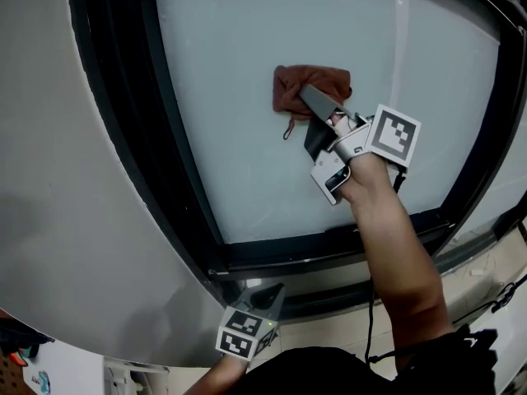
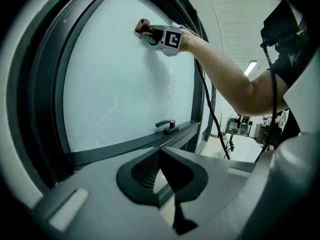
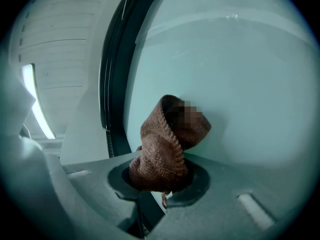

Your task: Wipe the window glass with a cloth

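A brown knitted cloth (image 1: 309, 89) is pressed against the frosted window glass (image 1: 247, 138) near its upper middle. My right gripper (image 1: 317, 101) is shut on the cloth (image 3: 162, 151), which bunches out between its jaws and touches the glass (image 3: 240, 84). My left gripper (image 1: 268, 296) hangs low below the window's bottom frame, its jaws closed together with nothing between them. From the left gripper view (image 2: 161, 170) the right gripper (image 2: 150, 33) and cloth (image 2: 142, 28) show high on the pane (image 2: 115, 79).
A dark window frame (image 1: 123, 97) surrounds the glass. A dark window handle (image 2: 166, 125) sits on the bottom rail. A black cable (image 2: 212, 119) hangs from the right arm. Grey wall (image 1: 58, 220) lies to the left.
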{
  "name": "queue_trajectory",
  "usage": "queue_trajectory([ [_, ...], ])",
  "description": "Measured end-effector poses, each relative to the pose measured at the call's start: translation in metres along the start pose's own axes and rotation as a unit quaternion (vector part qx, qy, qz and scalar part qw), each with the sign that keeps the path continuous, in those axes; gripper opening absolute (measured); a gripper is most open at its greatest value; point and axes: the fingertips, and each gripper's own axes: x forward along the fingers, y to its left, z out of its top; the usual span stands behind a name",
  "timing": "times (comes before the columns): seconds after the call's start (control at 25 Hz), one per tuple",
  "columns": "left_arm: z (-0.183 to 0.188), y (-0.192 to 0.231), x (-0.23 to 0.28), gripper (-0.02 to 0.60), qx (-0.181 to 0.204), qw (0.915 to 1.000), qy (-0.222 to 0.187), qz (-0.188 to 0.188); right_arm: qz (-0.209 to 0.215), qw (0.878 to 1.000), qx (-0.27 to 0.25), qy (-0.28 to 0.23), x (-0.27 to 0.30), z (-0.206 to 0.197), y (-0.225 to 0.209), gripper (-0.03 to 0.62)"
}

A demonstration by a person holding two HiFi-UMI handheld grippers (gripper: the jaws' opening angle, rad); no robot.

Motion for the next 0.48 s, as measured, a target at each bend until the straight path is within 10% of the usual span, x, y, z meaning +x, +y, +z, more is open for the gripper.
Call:
queue_trajectory([
  [0.48,-0.005,-0.006,0.007,0.017,0.001,0.9999,0.012,-0.008,-0.023,0.999,0.006,0.028,-0.019,-0.042,-0.027,0.066],
])
